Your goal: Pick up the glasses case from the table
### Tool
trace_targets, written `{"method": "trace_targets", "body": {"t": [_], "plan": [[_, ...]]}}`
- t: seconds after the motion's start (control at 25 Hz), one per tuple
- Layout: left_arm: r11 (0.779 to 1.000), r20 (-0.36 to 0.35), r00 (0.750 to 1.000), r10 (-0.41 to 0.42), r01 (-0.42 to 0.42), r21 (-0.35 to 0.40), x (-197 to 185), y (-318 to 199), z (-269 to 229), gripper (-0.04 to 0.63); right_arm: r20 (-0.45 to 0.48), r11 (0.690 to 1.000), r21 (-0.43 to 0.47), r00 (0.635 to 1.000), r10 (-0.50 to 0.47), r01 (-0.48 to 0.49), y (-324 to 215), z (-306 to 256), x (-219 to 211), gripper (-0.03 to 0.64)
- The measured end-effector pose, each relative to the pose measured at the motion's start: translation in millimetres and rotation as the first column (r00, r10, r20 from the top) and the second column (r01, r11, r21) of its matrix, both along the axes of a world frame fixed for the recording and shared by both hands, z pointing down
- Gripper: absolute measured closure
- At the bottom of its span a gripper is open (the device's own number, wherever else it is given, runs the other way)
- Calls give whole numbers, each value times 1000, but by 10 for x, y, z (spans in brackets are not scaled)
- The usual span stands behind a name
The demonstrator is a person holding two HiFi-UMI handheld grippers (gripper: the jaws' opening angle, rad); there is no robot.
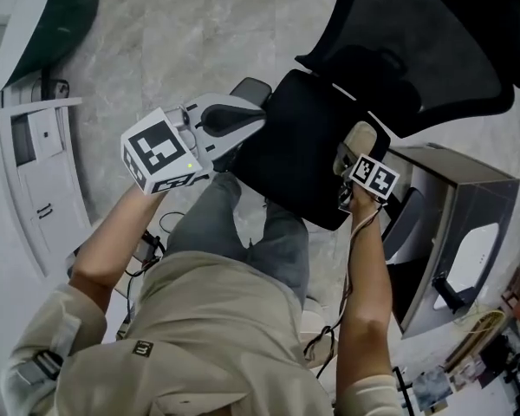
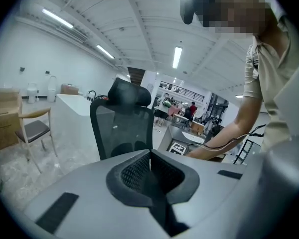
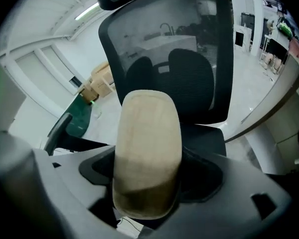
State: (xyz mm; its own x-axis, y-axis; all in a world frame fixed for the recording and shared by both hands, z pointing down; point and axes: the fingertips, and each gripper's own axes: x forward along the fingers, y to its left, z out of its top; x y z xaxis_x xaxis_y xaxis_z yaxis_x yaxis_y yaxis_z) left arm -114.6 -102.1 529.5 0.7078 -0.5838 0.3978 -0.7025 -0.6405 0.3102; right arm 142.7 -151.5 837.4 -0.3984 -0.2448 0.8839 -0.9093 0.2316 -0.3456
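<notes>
The beige, oval glasses case (image 3: 147, 148) stands upright between the jaws of my right gripper (image 3: 148, 176), which is shut on it and held in the air in front of a black office chair (image 3: 189, 68). In the head view the glasses case (image 1: 358, 140) shows just above the right gripper (image 1: 354, 159) and its marker cube, over the chair seat's right edge. My left gripper (image 1: 256, 121) is raised at the seat's left edge. In its own view the left gripper (image 2: 150, 164) has its dark pads pressed together with nothing between them. No table top is in sight.
The black office chair (image 1: 303, 137) is directly in front of my legs. White furniture (image 1: 35, 180) lines the left, and a grey box (image 1: 468, 224) stands at the right. A wooden chair (image 2: 35, 128) and cardboard boxes (image 2: 5, 118) stand farther off on the marble floor.
</notes>
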Motion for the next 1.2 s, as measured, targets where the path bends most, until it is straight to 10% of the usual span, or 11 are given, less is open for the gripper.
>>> {"method": "trace_targets", "body": {"t": [0.56, 1.2], "plan": [[988, -32, 997, 77, -72, 140, 145, 23, -963, 580, 157, 954, 244, 978, 139, -175, 74, -1668, 161, 264], [948, -38, 976, 213, -197, 250, 431, 44, -1665, 580, 386, 722, 550, 894, 227, -421, 169, -4001, 699, 264]]}}
